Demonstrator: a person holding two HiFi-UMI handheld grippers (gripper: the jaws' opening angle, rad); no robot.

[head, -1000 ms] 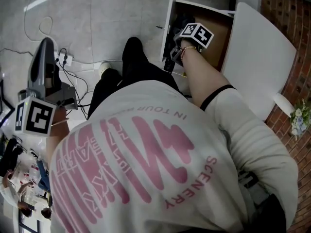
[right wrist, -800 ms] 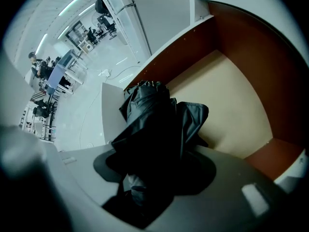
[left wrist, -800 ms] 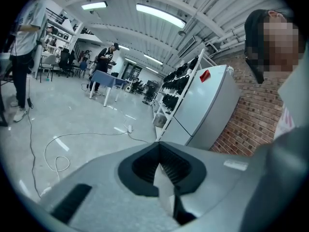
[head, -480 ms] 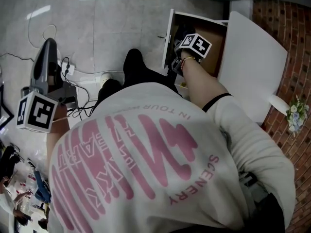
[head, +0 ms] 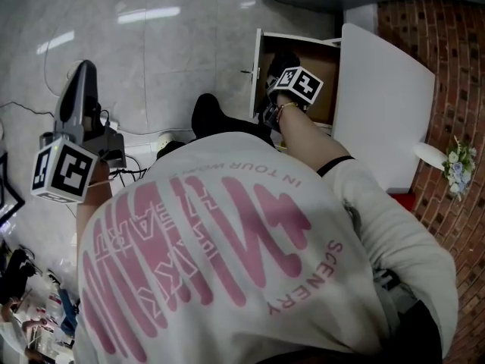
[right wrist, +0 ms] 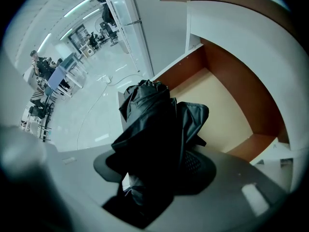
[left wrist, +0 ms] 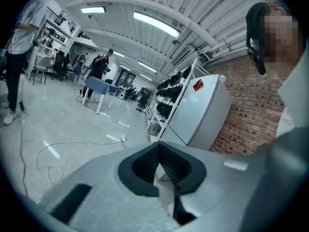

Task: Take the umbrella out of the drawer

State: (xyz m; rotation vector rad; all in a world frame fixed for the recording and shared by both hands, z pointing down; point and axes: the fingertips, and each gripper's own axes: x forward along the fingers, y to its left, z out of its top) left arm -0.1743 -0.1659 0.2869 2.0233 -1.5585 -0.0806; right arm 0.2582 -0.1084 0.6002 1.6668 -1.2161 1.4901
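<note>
We are holding the black folded umbrella (right wrist: 149,124) tight in our right gripper's (right wrist: 153,173) jaws. Its cloth is looking loose and wrinkly. It is hanging over the open drawer (right wrist: 231,76), with our right arm reaching steeply down. Our left gripper (left wrist: 161,166) is pointing across the room, its jaws pressing together on nothing.

Bright ceiling strip lights, floor glare, fisheye vignetting

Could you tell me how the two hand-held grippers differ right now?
The right hand-held gripper is clamped on the black folded umbrella; the left hand-held gripper is shut on nothing. The right hangs above the open drawer; the left is out over the floor. Both carry marker cubes.
</note>
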